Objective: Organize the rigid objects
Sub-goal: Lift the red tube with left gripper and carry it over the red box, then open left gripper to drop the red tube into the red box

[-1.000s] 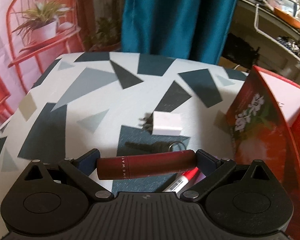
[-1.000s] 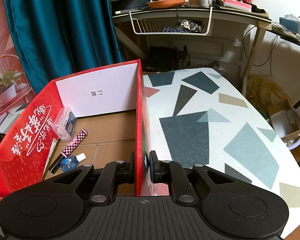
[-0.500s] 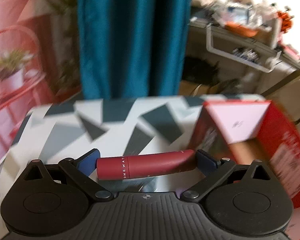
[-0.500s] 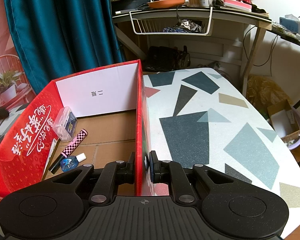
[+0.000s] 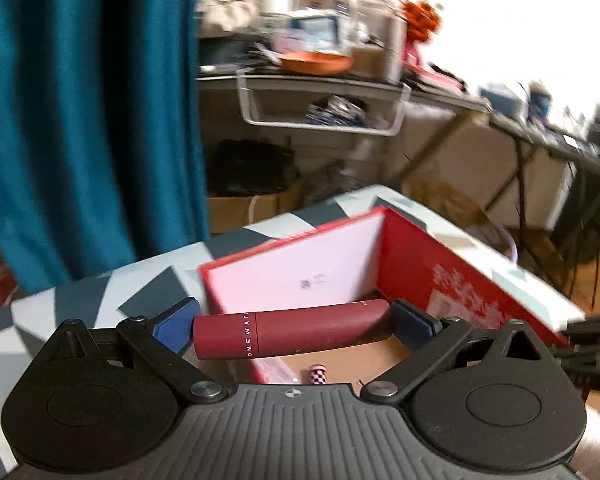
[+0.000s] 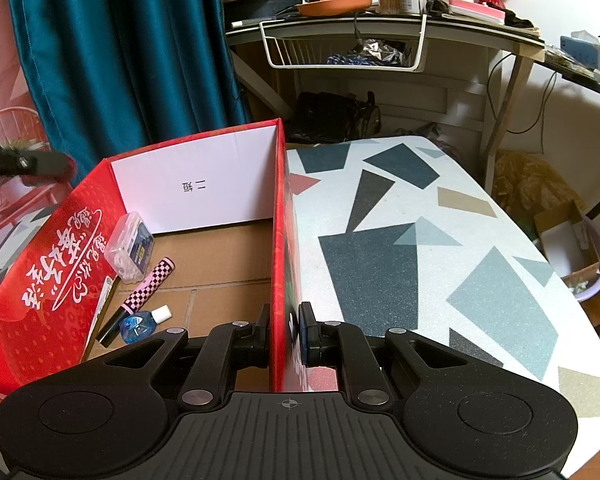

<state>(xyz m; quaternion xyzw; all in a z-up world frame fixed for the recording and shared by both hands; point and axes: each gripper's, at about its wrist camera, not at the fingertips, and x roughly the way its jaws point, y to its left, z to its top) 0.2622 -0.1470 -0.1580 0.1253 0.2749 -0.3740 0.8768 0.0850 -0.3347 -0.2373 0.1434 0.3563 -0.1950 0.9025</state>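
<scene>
My left gripper (image 5: 294,326) is shut on a dark red lipstick tube (image 5: 292,334), held crosswise above the near left corner of the open red cardboard box (image 5: 460,280). My right gripper (image 6: 285,334) is shut on the right wall of the same box (image 6: 282,240), one finger inside and one outside. Inside the box lie a clear plastic case (image 6: 129,246), a pink checkered tube (image 6: 148,288) and a small blue bottle (image 6: 142,322). The checkered tube's tip also shows in the left wrist view (image 5: 318,374).
The box stands on a white table with grey geometric shapes (image 6: 420,248). A teal curtain (image 6: 120,60) hangs behind. A cluttered desk with a wire basket (image 6: 340,48) stands at the back. My left gripper shows blurred at the left edge of the right wrist view (image 6: 24,164).
My left gripper has lifted the lipstick off the table and swung right to the box. A charger, keys and a marker have left its view. The right gripper has stayed put.
</scene>
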